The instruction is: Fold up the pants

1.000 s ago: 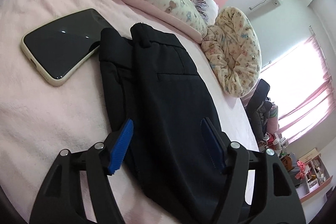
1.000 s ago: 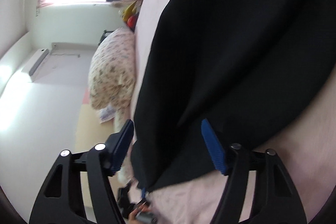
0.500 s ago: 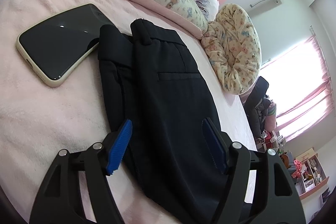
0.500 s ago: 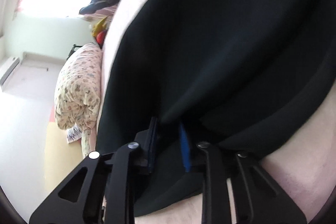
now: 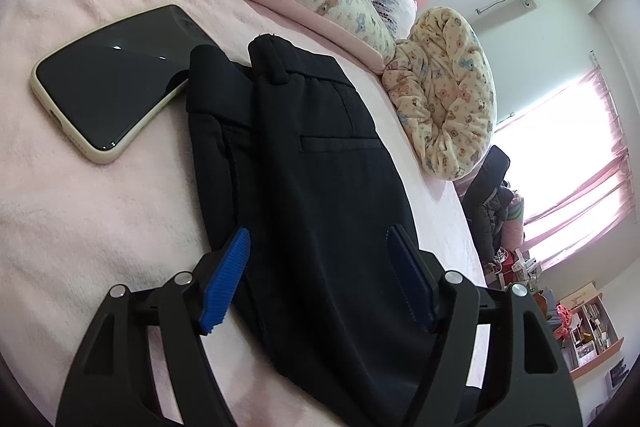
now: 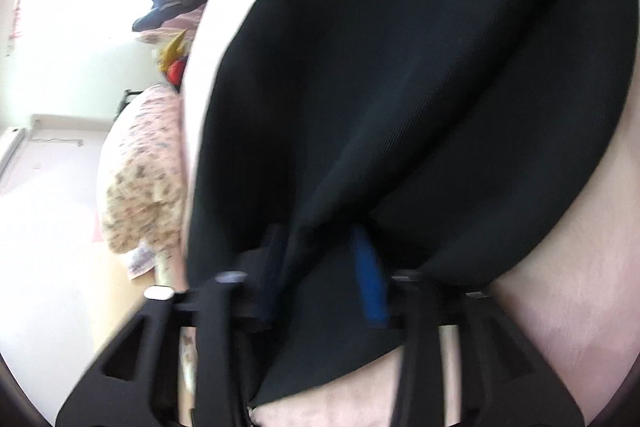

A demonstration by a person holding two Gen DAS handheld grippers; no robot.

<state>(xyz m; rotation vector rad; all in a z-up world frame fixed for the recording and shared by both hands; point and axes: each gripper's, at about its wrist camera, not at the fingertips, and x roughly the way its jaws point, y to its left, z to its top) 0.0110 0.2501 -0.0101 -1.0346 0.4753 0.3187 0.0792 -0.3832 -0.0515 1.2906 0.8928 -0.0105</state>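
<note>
Two grippers on the black pants [image 5: 312, 187], which lie centre frame on the pink bed [image 5: 80, 219]. My left gripper [image 5: 316, 283] hovers with fingers wide. My right gripper [image 6: 320, 267] has its fingers pinched on a bunch of the fabric at lower centre.

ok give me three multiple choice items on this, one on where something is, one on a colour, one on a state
1. Where does the phone lie?
A. on the pillow
B. on the bed beside the pants' waistband
C. inside the left tool

2. What colour are the pants?
A. black
B. pink
C. cream

3. What state is the right tool in?
A. wide open over the bed
B. shut on the pants
C. holding the phone

Answers:
1 B, it rests on the pink bed with its corner at the waistband.
2 A, the cloth is black in both views.
3 B, its blue pads pinch a bunch of black cloth, while the left tool stands open.
</note>
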